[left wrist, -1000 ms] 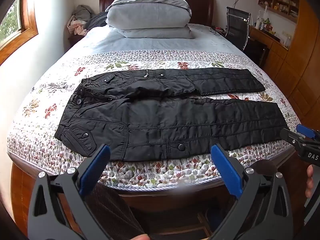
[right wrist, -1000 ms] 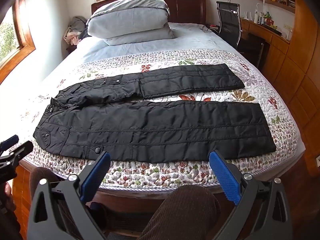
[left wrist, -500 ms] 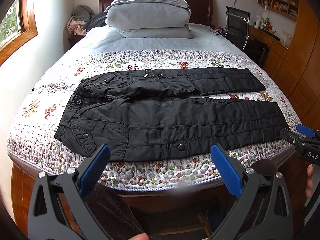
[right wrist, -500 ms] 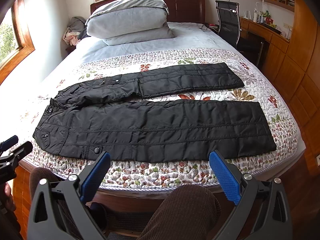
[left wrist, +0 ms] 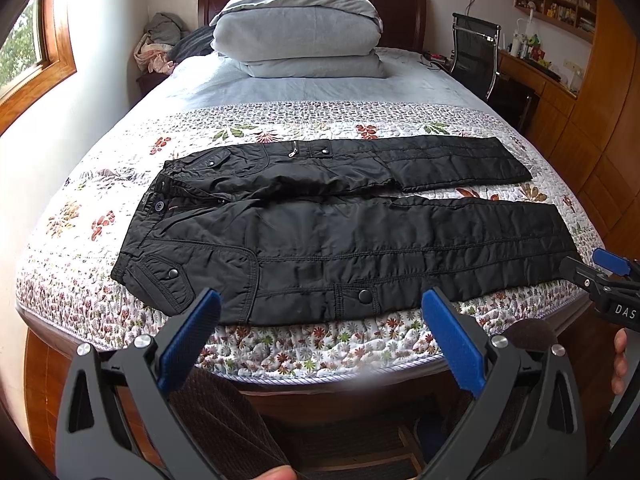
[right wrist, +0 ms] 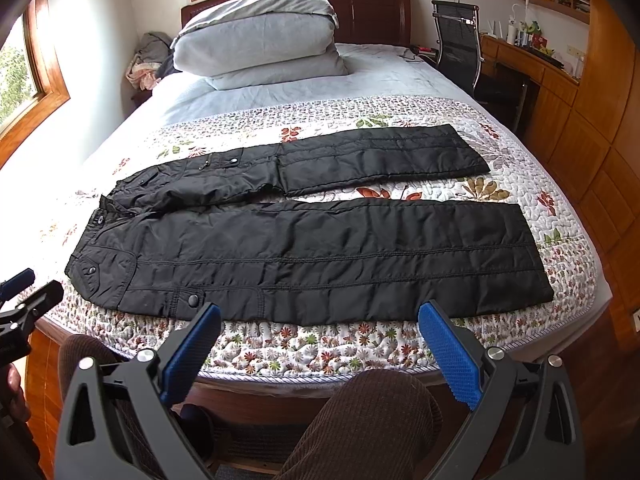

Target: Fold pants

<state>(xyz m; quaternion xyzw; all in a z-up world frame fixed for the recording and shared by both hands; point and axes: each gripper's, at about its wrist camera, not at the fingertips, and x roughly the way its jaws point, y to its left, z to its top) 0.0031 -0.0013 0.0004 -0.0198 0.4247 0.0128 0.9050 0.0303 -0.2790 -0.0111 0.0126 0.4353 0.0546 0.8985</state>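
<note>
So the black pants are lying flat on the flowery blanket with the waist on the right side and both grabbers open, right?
Not quite. The pants do lie flat on the flowery blanket, and both grippers, left and right, are open, but the waist is on the left side. The right wrist view shows the waist button there and the leg ends to the right.

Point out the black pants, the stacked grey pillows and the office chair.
black pants [right wrist: 320, 256]: right wrist view, middle of near leg.
grey pillows [left wrist: 296, 36]: left wrist view, upper pillow's front.
office chair [right wrist: 458, 46]: right wrist view, mesh backrest.

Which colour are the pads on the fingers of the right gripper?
Blue. The pads on the right gripper show best in the right wrist view.
</note>
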